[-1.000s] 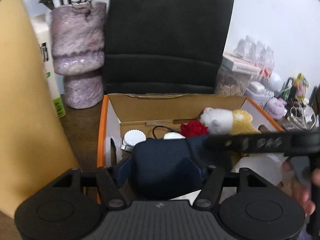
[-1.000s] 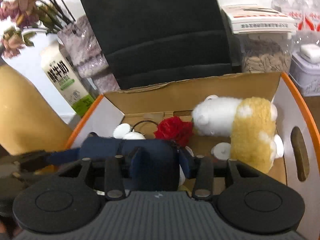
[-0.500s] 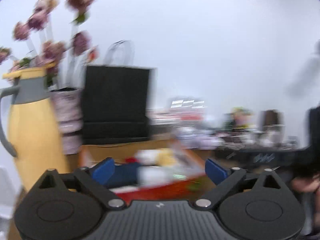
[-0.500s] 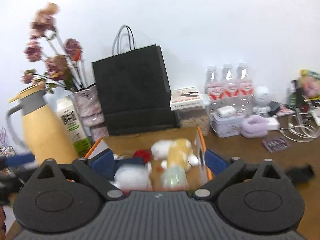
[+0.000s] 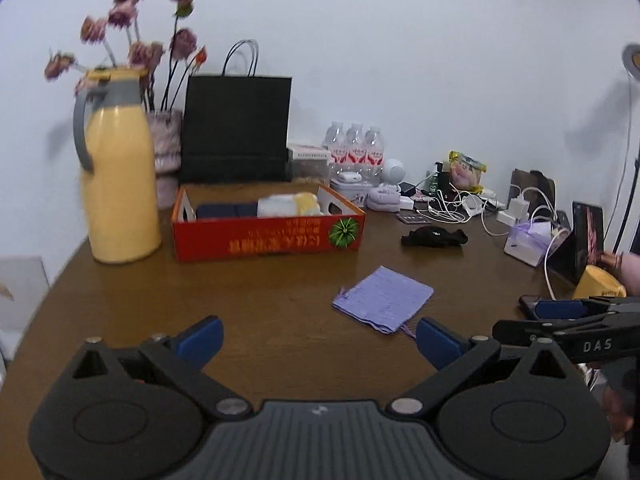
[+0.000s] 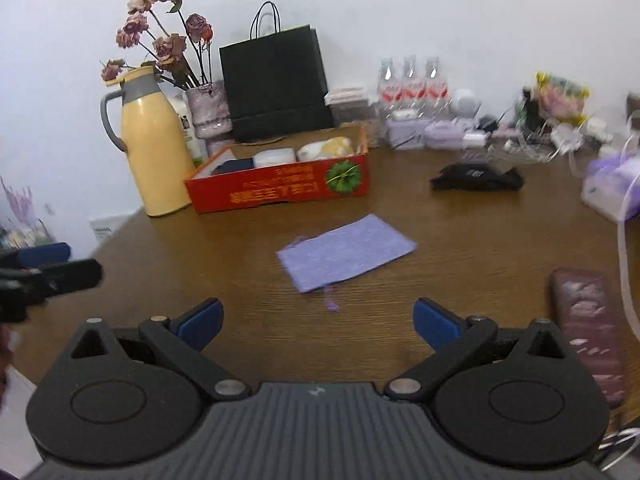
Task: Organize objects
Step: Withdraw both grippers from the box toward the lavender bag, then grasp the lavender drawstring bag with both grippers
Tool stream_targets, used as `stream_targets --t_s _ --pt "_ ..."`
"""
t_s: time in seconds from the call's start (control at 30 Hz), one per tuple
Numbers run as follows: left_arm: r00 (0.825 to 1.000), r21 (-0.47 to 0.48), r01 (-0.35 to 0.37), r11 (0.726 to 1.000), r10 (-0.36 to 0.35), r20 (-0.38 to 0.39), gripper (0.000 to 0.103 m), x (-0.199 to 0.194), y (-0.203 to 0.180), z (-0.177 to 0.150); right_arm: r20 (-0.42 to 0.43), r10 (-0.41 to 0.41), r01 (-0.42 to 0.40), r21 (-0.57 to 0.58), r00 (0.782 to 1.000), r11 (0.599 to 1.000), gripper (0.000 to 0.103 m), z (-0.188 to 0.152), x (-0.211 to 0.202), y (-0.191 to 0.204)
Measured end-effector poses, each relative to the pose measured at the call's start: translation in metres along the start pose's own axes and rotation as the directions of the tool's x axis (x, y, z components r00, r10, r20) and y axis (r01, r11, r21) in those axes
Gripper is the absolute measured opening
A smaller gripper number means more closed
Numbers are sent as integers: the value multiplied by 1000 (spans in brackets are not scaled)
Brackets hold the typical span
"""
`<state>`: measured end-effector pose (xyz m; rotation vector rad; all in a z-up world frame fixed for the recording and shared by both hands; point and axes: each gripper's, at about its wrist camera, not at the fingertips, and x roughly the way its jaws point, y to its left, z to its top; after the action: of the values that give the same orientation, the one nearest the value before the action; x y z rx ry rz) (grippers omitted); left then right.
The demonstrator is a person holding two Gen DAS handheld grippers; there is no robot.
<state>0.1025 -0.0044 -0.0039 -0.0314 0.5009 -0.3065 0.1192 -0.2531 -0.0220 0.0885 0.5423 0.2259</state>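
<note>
A red cardboard box (image 5: pixel 268 236) stands at the back of the brown table; it also shows in the right wrist view (image 6: pixel 280 188). Inside lie a dark blue pouch (image 5: pixel 226 211) and a white and yellow plush toy (image 5: pixel 290 205). A flat lilac cloth pouch (image 5: pixel 384 298) lies on the table in front of the box, also in the right wrist view (image 6: pixel 346 252). A black folded item (image 5: pixel 434 237) lies to the right. My left gripper (image 5: pixel 318 338) is open and empty, low over the near table. My right gripper (image 6: pixel 316 320) is open and empty, just short of the lilac pouch.
A yellow jug (image 5: pixel 120 188), a vase of dried flowers (image 5: pixel 166 148) and a black paper bag (image 5: pixel 236 128) stand behind the box. Bottles, cables and small items crowd the back right. A phone (image 6: pixel 588 332) lies at the right edge.
Both grippers let go of the dark blue pouch in the box, opened, and pulled back and up to the near side of the table.
</note>
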Motion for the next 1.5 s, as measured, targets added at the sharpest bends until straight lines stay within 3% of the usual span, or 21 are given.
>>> stream_targets --t_s 0.07,0.17,0.27,0.33,0.4,0.5,0.63,0.73,0.77,0.8,0.83,0.87,0.93,1.0,1.07,1.3,1.33,1.37,1.4,1.43,1.5 --pt "1000 -36 6 999 -7 -25 103 17 -1 0 21 4 -4 -6 1000 1000 103 4 11 -5" --pt "994 -14 -11 1000 9 -113 103 47 -8 -4 -31 -6 7 13 1000 1000 103 12 47 -14" --pt "988 -15 31 999 -32 -152 102 81 -8 -6 -41 -36 35 -22 999 999 103 25 95 -18" --pt "977 -68 42 997 -56 -207 96 111 -4 -1 -61 -108 105 -46 992 993 103 35 135 -21" --pt "967 -104 41 994 -65 -245 82 136 -2 3 -88 -164 160 -58 983 985 98 45 172 -25" --pt "961 -106 44 993 -71 -268 69 167 -2 8 -107 -131 132 3 986 991 93 56 202 -33" --pt "966 -107 30 994 -56 -254 66 184 -4 13 -138 -138 138 -4 981 990 77 55 222 -38" --pt "966 -111 24 994 -51 -253 60 191 -7 13 -148 -79 87 42 986 995 68 45 218 -42" --pt "966 -106 15 994 -41 -253 50 191 -7 12 -155 -73 81 48 985 996 60 42 209 -38" --pt "968 -98 1 995 -25 -251 45 189 -7 11 -156 -35 45 61 987 997 44 37 195 -34" --pt "970 -93 -21 995 -2 -243 45 186 -5 10 -151 32 -19 87 988 996 40 33 181 -29" --pt "973 -94 -40 995 18 -230 45 182 -1 9 -140 109 -95 101 984 990 40 25 164 -24" --pt "974 -105 -82 991 58 -220 45 179 5 6 -110 166 -156 97 980 983 43 17 145 -15" --pt "969 -103 -119 988 93 -230 45 183 10 5 -76 157 -148 110 985 983 56 15 137 -12" --pt "962 -76 -173 982 152 -227 45 186 11 5 -83 119 -112 85 989 990 58 17 147 -9" --pt "968 8 -161 987 160 -194 44 178 -5 -8 -121 -15 5 -83 993 997 53 10 171 16" --pt "969 0 -163 987 160 -190 44 178 -6 -9 -122 -26 14 -100 992 995 48 9 169 18" --pt "970 -3 -155 988 152 -189 35 177 -6 -10 -122 -20 7 -104 992 995 29 8 165 20" --pt "973 -2 -126 992 124 -195 14 173 -8 -10 -135 25 -35 -73 990 997 11 8 160 19" --pt "974 -10 -99 995 95 -204 7 170 -10 -12 -144 49 -57 -55 988 997 9 5 155 20" --pt "974 -5 -93 996 90 -207 6 159 -12 -17 -135 24 -37 -92 991 995 8 -5 141 31"
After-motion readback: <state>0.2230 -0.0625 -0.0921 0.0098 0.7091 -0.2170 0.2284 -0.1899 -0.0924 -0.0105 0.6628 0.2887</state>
